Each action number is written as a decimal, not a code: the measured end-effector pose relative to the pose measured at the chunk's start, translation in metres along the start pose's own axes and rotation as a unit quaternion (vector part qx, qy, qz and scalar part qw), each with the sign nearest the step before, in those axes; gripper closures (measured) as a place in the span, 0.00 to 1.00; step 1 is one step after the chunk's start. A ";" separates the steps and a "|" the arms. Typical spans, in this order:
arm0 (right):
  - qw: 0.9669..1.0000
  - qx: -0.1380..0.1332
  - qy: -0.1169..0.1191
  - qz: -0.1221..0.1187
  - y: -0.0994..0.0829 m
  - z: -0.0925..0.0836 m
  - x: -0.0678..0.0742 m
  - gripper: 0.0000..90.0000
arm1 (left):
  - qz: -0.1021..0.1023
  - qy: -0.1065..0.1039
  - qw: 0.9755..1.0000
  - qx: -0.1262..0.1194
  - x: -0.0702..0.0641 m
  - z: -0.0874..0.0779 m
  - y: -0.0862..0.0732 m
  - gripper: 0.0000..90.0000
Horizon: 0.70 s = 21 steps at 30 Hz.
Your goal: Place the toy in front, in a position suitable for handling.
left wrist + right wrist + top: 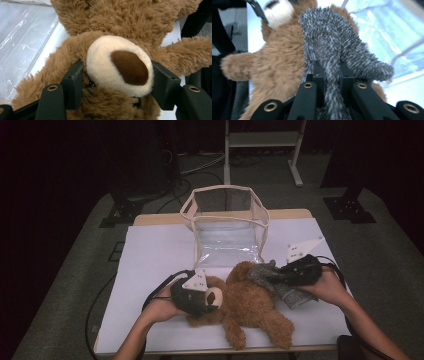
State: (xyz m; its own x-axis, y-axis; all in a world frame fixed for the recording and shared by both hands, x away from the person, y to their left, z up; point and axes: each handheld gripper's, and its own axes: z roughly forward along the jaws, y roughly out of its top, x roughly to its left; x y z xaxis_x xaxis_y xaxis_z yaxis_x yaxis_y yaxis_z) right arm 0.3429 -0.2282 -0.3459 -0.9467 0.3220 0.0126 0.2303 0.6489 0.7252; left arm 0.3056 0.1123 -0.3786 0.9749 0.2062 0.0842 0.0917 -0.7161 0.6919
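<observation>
A brown teddy bear (250, 307) lies on its back on the white table cover (155, 255), near the front edge. My left gripper (211, 301) grips its head: in the left gripper view the jaws press into the fur (120, 22) on both sides of the cream muzzle (117, 67). My right gripper (274, 275) is shut on a grey fuzzy cloth (290, 295) that lies across the bear's upper body. In the right gripper view the cloth (329, 37) is pinched between the jaws, with the bear (279, 57) to its left.
A clear plastic bag (225, 187) with beige trim stands open at the back middle of the table, just behind the bear. Cables trail off the table's left edge to the floor. A white metal frame (262, 150) stands on the floor beyond the table.
</observation>
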 end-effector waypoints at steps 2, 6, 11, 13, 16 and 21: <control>1.000 0.009 0.002 0.001 -0.002 0.006 -0.002 0.88 | 0.000 0.000 1.000 -0.001 0.000 0.000 -0.001 0.40; 0.999 0.006 0.007 0.043 -0.026 0.008 -0.016 0.88 | -0.009 -0.003 1.000 -0.010 0.001 0.000 -0.002 0.39; 0.996 0.006 -0.009 0.084 -0.055 -0.007 -0.027 0.88 | -0.004 -0.002 1.000 -0.007 0.002 0.000 0.000 0.39; 0.996 -0.003 -0.010 0.092 -0.060 -0.016 -0.027 0.88 | -0.003 -0.001 1.000 -0.006 0.002 0.001 0.001 0.39; 0.996 -0.014 -0.012 0.085 -0.057 -0.030 -0.021 0.88 | -0.007 -0.006 1.000 -0.011 0.005 0.003 0.002 0.39; 0.998 -0.026 -0.009 0.054 -0.031 -0.038 -0.013 0.88 | -0.004 -0.008 1.000 -0.006 0.005 0.005 0.005 0.39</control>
State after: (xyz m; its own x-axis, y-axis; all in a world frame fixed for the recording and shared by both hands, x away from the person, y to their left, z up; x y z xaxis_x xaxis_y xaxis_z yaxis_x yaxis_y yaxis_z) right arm 0.3393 -0.2788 -0.3423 -0.9126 0.4009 0.0798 0.3178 0.5729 0.7555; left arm 0.3120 0.1060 -0.3780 0.9773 0.2014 0.0663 0.0978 -0.7058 0.7016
